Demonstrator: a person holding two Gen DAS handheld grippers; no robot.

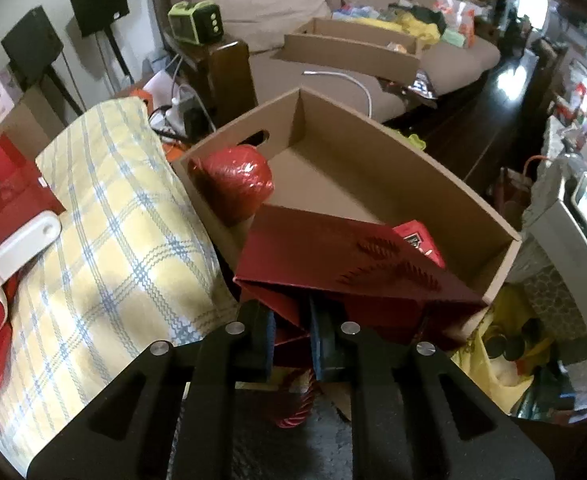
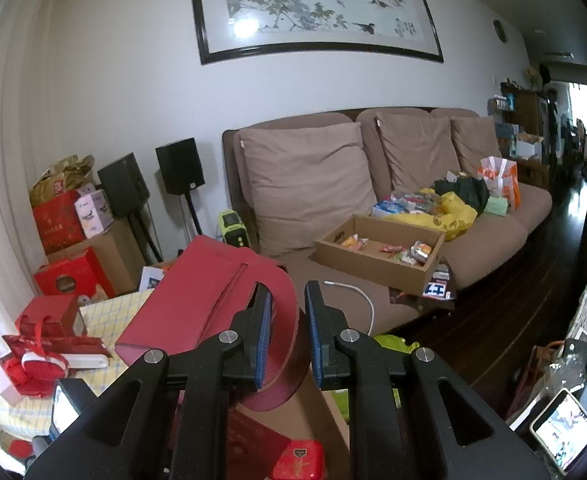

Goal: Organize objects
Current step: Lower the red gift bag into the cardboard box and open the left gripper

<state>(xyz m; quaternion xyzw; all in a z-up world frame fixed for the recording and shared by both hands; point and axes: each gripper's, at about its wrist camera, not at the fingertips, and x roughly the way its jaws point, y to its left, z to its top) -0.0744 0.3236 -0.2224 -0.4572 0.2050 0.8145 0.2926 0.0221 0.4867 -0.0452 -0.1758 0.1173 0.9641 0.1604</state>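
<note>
Red folded paper bag (image 1: 349, 264) pinched in left gripper (image 1: 291, 332), jaws narrow, bag hanging over near edge of cardboard box (image 1: 377, 152). Right gripper (image 2: 289, 332) jaws narrow too, clamped on dark red strap (image 2: 283, 320) of red pouch (image 2: 191, 292); pouch held up above box. Inside box so far: one red shiny wrapped ball (image 1: 233, 180), one small red tin (image 1: 421, 240). Rest of box bare. Job early, much left: second cardboard box (image 2: 381, 256) on sofa (image 2: 305, 184) with snacks; red gift bags (image 2: 49, 344) on checked cloth (image 1: 105, 216). Count: two boxes, two grippers, two black speakers (image 2: 179, 166).

A brown sofa (image 2: 393, 216) stands under a framed painting (image 2: 317, 4). Two black speakers (image 2: 153, 176) stand beside it, near the wall.
</note>
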